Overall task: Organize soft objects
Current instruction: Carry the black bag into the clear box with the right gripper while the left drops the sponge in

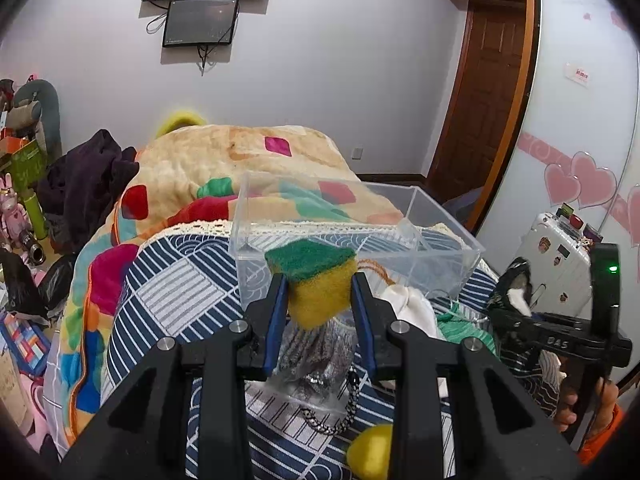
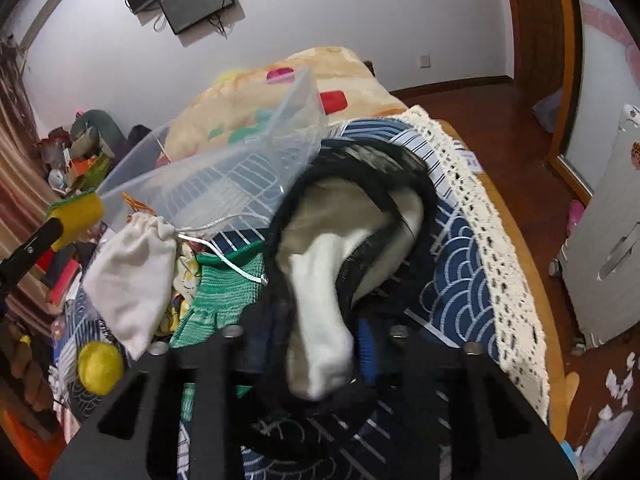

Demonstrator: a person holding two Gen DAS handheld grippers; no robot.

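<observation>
Left tongs [image 1: 320, 292] are clamped on a yellow sponge [image 1: 318, 280] w/ green scrub top, pads squeezing its yellow sides, held just in front of the clear bin [image 1: 440, 236] near wall, not yet over the rim. Right tongs [image 2: 320, 344] are pinched on a black-and-white cloth item [image 2: 344, 240], maybe a sock or slipper, can't tell which; blurred, its white end sits between the pads, the rest flops fwd toward the bin. Bin looks empty & stands on the blue patterned cloth [image 2: 460, 280] covering the bed. Just beside the bin's near wall: white drawstring pouch [image 2: 132, 272], green knit piece [image 2: 228, 284], a bagged chain [image 1: 320, 364]; further from the bin, nearer the camera, a yellow ball [image 2: 100, 362]. Handling, by judgement: sponge is light, springy, grips easy at mid-sides, will rebound on release. Cloth item is limp, light, likely to sag & snag the bin rim; better held nearer its middle. Pouch: take at the bunched neck.
</observation>
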